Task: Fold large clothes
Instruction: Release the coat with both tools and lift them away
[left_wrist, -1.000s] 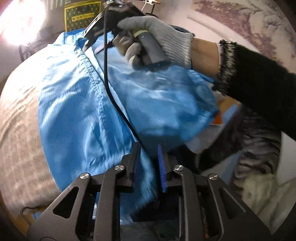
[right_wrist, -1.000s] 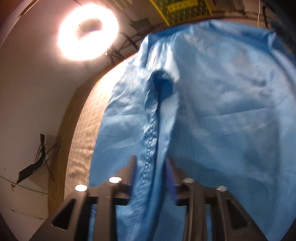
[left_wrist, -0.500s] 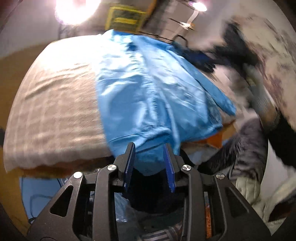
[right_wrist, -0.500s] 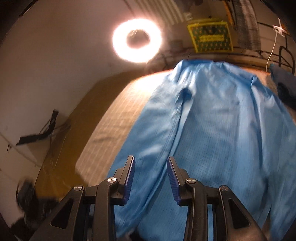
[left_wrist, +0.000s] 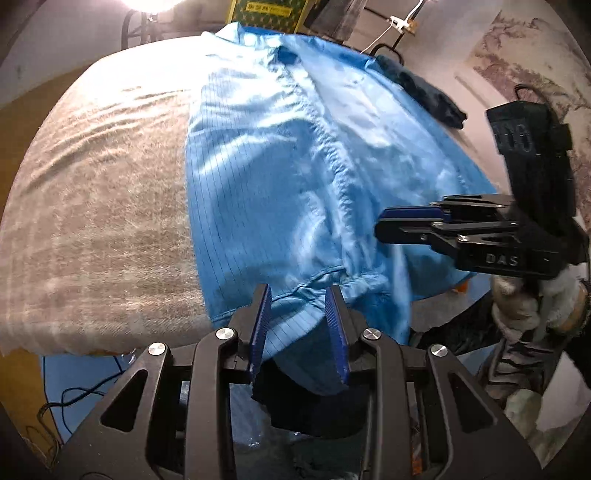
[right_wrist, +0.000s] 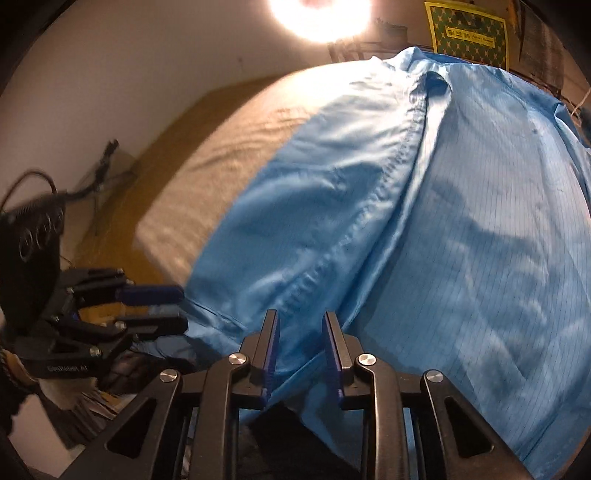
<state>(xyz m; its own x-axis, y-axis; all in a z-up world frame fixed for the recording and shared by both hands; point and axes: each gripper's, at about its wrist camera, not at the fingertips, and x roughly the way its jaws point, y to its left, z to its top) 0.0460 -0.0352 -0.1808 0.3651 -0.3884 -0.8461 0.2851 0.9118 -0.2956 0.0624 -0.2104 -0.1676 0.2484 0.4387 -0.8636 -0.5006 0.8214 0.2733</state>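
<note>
blue shirt laid lengthwise on the bed, both grippers parted at its hem

the blue shirt (left_wrist: 280, 177) lies spread on a bed covered by a beige blanket (left_wrist: 99, 206). its long axis runs from the near edge of the bed to the far end: the collar (left_wrist: 236, 35) points away toward the ring light (right_wrist: 319, 16) and a yellow-and-green patterned sign (right_wrist: 469, 35), and the hem (left_wrist: 314, 291) hangs over the near edge toward both cameras. the front placket (right_wrist: 399, 173) runs down the middle along that same axis. the fabric is thin, shiny and creased, with fine dark grid lines.

the left gripper (left_wrist: 299, 332) sits at the near edge with its jaws apart; the hem lies in the gap between the blue pads, but they do not pinch it. the right gripper (right_wrist: 300, 350) has its jaws apart too, straddling the hem near the bottom of the placket without clamping. in the left wrist view the right gripper (left_wrist: 410, 225) reaches in from the right, above the right side of the shirt, held by a hand in a pale glove (left_wrist: 532, 299). in the right wrist view the left gripper (right_wrist: 155, 306) shows at the left, just beside the shirt's lower left corner.

a dark blue garment (left_wrist: 424, 92) lies at the far right of the bed, beside the shirt's shoulder.
</note>
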